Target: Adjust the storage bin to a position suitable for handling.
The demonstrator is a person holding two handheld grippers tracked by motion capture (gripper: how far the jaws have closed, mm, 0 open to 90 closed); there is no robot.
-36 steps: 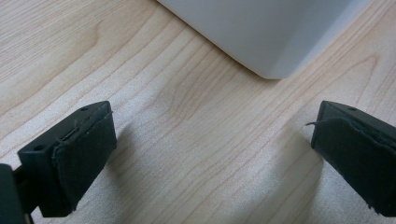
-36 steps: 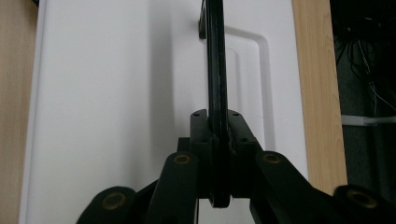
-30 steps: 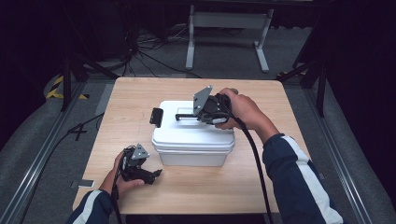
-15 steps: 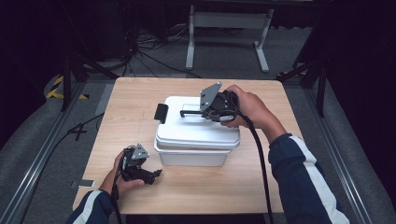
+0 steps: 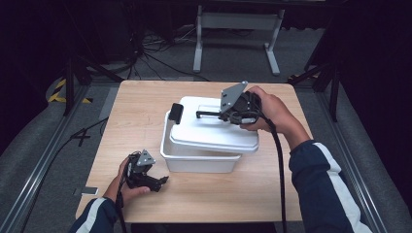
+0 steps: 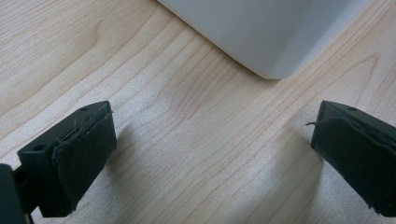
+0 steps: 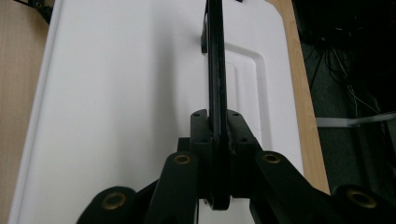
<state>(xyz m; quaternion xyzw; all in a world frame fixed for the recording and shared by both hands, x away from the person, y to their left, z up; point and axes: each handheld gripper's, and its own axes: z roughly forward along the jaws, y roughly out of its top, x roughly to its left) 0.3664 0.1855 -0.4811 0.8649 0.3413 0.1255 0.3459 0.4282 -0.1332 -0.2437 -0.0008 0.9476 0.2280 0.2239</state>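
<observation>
A white plastic box [image 5: 194, 162] stands mid-table. Its white lid [image 5: 214, 136] hangs tilted and shifted right over it, leaving the box's left rim uncovered. My right gripper [image 5: 227, 115] is shut on the lid's black handle [image 5: 209, 114]. In the right gripper view the jaws of my right gripper [image 7: 217, 135] clamp the thin handle [image 7: 215, 56] above the lid [image 7: 116, 93]. My left gripper [image 5: 163, 180] rests on the table at the box's front left. Nothing lies between the open pads of that left gripper [image 6: 210, 154], and the box's corner [image 6: 261, 32] is just beyond.
A black latch [image 5: 176, 112] sticks up at the box's far left end. The wooden table [image 5: 136, 121] has bare room to the left and front. Cables and a metal stand's legs [image 5: 233, 29] lie on the floor beyond the table's far edge.
The right gripper has raised the lid off the box and carried it to the right, so it now sits askew above the rim. The left gripper has stayed in place.
</observation>
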